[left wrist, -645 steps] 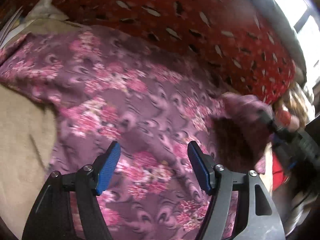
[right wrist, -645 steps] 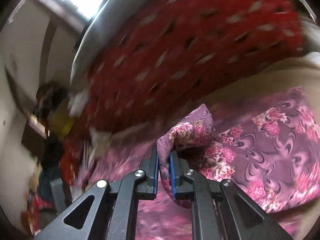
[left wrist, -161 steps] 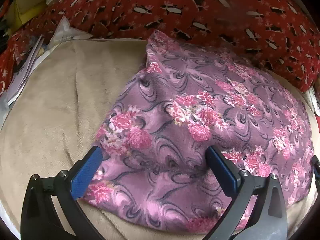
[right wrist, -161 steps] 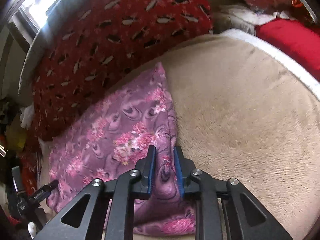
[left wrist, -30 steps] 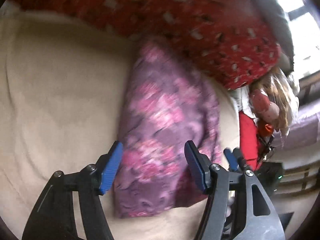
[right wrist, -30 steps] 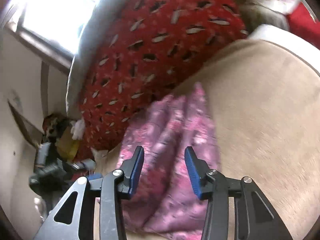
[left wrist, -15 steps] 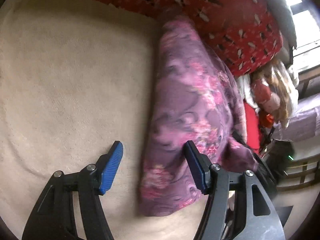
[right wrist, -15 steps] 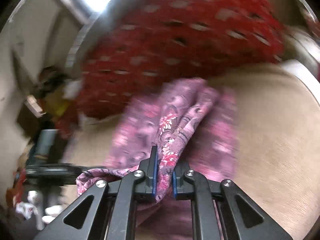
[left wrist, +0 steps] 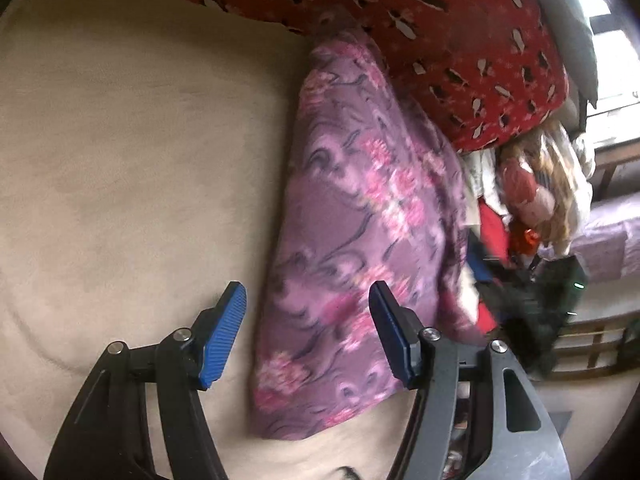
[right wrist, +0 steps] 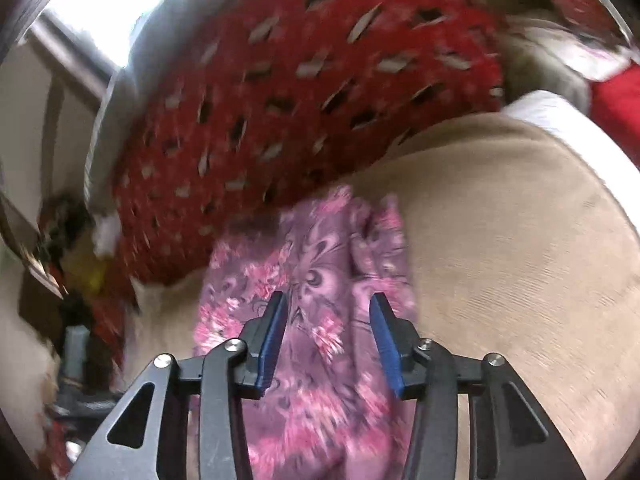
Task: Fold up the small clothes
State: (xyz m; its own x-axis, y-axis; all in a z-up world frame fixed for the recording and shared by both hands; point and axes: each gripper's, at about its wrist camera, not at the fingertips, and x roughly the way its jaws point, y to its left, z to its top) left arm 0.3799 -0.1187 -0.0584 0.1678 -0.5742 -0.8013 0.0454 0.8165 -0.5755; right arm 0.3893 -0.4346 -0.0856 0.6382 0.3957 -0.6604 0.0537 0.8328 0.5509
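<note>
Unlabelled floral garment (left wrist: 352, 240) (right wrist: 316, 320) on blanket (left wrist: 140, 160)

One purple floral garment (left wrist: 352, 216), two grippers (left wrist: 306, 336) (right wrist: 328, 340)

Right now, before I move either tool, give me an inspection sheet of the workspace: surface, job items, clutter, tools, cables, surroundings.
Surface: beige plush blanket, a few soft creases.
Job's things: purple floral garment folded into a narrow strip on the blanket, its far end against the red patterned cushion.
Clutter: doll with blond hair and red cloth past the blanket's edge.
Grippers: left tool open, over the garment's near edge; right tool open, garment below the gap, nothing held.
Cables: nothing seen.
Surroundings: bright window behind the cushion; dark, blurred items at the side.
</note>
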